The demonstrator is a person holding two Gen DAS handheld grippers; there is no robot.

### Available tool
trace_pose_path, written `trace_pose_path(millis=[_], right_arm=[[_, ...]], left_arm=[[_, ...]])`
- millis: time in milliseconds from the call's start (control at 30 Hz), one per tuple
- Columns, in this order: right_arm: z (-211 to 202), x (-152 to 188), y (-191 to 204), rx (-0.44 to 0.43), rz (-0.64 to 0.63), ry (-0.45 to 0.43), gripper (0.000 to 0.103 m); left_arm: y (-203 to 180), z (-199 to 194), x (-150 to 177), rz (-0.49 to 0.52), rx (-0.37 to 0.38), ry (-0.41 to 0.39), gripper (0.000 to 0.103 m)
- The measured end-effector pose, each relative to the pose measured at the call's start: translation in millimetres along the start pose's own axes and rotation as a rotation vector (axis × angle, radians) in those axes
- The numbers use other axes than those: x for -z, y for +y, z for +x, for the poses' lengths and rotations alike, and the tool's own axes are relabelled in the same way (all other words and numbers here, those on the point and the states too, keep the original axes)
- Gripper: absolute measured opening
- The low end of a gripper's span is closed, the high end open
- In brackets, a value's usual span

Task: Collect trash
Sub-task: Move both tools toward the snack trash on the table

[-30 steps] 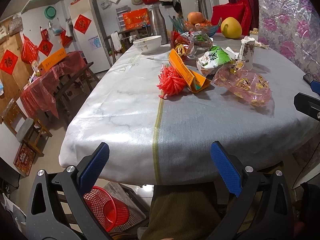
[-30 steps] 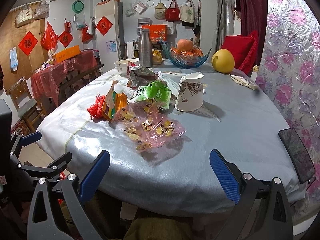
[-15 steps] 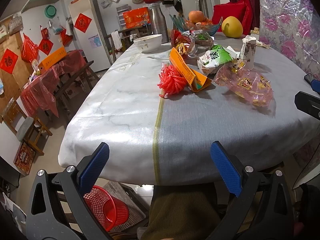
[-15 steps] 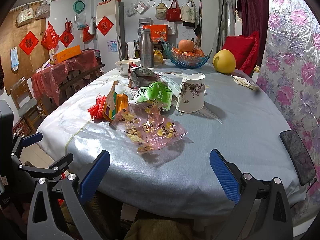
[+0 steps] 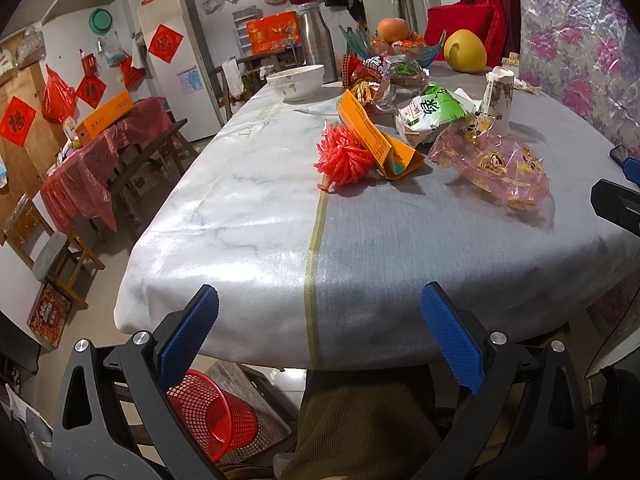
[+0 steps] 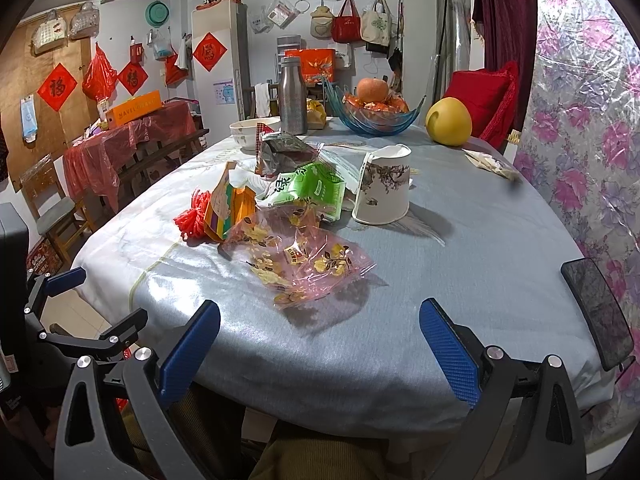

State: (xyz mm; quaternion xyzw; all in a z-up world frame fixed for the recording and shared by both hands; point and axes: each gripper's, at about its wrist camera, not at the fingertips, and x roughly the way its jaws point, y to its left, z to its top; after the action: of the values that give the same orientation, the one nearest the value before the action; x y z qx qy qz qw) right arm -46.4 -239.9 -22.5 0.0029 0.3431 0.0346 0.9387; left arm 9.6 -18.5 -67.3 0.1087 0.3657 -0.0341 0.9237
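Observation:
Trash lies in a cluster mid-table: a red mesh net point(image 5: 345, 157) point(image 6: 193, 216), an orange carton point(image 5: 376, 136) point(image 6: 229, 211), a green wrapper point(image 5: 434, 111) point(image 6: 310, 189), a pink clear bag point(image 5: 498, 168) point(image 6: 304, 254), a paper cup point(image 5: 498, 98) point(image 6: 383, 190) and a dark snack bag point(image 6: 284, 150). My left gripper point(image 5: 318, 332) is open and empty at the table's near edge. My right gripper point(image 6: 318, 340) is open and empty at the near edge, just short of the pink bag. A red basket point(image 5: 208, 416) lies on the floor below the left gripper.
A white bowl point(image 5: 295, 80), a steel flask point(image 6: 293, 98), a blue fruit bowl point(image 6: 374, 114) and a yellow pomelo point(image 6: 448, 122) stand at the far end. A phone point(image 6: 598, 312) lies at the right edge. Chairs and a red-covered side table point(image 5: 104, 136) stand left.
Both grippers have edged slightly forward and up over the table edge. Both stay open. Nothing on the table has moved.

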Motion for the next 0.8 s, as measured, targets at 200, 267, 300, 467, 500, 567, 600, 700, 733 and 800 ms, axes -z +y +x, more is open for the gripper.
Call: trace_pose_path(millis=[200,267,300,467,500,567,600,700,733,800], right_arm=[[1,0,0,0.006,-0.006,0.001,0.097],[1,0,0,0.009,-0.011,0.003,0.097],[1,0,0,0.011,-0.013,0.003,0.097],[2,0,0,0.007,-0.009,0.008,0.097],[3,0,0,0.007,-0.009,0.006,0.097],[5,0,0,0.017,-0.02,0.008,0.097],[6,0,0,0.016,-0.02,0.011,0.097],[12,0,-1,0.023,-0.028,0.018,0.097],[14,0,-2,0.023,-0.028,0.022,0.097],[18,-1,-3,0.022,-0.028,0.031,0.097]], left_arm=[[-1,2,0,0.001,0.0,0.012,0.097],[-2,3,-1,0.001,0.0,0.016,0.097],[-2,3,-1,0.001,0.0,0.017,0.097],[-2,5,-2,0.0,-0.002,0.023,0.097],[-2,5,-3,0.001,-0.002,0.024,0.097],[-3,6,-3,0.002,-0.004,0.026,0.097],[-3,7,-3,0.002,-0.005,0.028,0.097],[-4,11,-5,0.004,-0.006,0.034,0.097],[-5,13,-6,0.004,-0.007,0.037,0.097],[-5,16,-7,0.004,-0.008,0.043,0.097]])
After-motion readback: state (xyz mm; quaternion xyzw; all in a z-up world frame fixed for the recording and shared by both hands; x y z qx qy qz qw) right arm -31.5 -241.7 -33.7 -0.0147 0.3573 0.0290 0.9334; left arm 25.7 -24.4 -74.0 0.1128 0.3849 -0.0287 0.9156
